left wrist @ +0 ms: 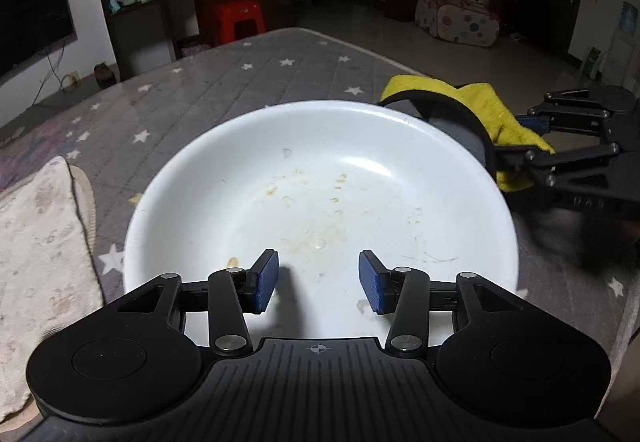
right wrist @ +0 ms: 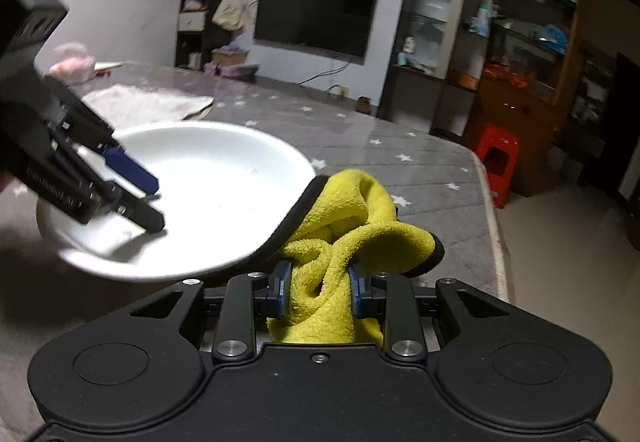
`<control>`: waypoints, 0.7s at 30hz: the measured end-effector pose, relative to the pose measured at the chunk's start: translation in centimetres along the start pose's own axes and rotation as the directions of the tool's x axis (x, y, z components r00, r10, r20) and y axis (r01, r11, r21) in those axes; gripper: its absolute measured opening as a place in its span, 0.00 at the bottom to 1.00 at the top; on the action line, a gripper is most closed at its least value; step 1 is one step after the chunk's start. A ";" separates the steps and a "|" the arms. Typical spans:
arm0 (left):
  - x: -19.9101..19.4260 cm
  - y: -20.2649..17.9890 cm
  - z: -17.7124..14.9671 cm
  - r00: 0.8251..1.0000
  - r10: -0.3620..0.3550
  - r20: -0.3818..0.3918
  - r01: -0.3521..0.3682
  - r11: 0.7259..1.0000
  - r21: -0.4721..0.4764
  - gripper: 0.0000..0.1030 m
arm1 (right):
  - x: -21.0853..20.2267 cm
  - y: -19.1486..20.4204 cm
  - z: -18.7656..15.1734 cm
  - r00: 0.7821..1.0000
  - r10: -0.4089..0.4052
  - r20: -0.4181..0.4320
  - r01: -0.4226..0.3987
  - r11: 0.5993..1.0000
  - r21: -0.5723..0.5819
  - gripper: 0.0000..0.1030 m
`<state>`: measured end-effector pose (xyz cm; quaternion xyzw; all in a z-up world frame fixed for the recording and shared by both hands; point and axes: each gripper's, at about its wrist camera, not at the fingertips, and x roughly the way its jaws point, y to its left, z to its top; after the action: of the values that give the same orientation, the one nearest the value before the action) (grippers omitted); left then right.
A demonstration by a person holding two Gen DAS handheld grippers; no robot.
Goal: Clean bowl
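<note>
The left gripper (left wrist: pixel 319 280) tilts downward with its blue pads (left wrist: pixel 266 280) parted and nothing between them. The right gripper (right wrist: pixel 320 292) points at a shallower downward slant, its jaws clamped on a bunched yellow cloth (right wrist: pixel 344 238) that fills the gap.

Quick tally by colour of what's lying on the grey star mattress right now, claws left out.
White: 1, the bowl
Yellow: 1, the cloth with black edging
Cream: 1, the towel
Pink: 1, a blurred bundle at the far end, kind unclear
Total: 4
</note>
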<state>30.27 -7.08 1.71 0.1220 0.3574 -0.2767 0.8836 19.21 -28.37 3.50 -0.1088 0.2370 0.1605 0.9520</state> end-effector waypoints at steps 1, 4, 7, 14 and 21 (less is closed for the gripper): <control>-0.6 0.2 -0.1 1.000 -0.001 0.014 0.001 1.000 -0.011 0.50 | -0.2 -0.1 0.1 1.000 -0.005 0.006 0.005 1.000 0.008 0.29; -2.0 0.7 -0.4 0.999 0.018 0.044 -0.017 0.999 -0.037 0.55 | -1.3 0.0 0.8 0.999 -0.013 0.044 0.011 0.999 0.040 0.29; -3.4 1.2 -0.7 0.996 0.060 0.073 -0.055 0.997 -0.062 0.55 | -2.7 0.5 1.7 0.996 -0.015 0.093 0.009 0.998 0.063 0.29; -5.9 3.0 -1.9 0.976 0.188 0.109 -0.167 0.970 -0.176 0.57 | -4.3 2.7 3.7 0.980 0.061 0.190 -0.076 0.994 0.073 0.29; -5.2 4.5 -3.0 0.979 0.193 0.071 -0.168 0.950 -0.262 0.57 | -2.0 5.2 3.3 0.973 0.162 0.166 -0.182 0.976 0.116 0.29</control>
<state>28.15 -0.09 3.28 0.0264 0.3348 -0.1521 0.9295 17.00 -23.12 6.63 -0.0125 0.1805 0.2346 0.9551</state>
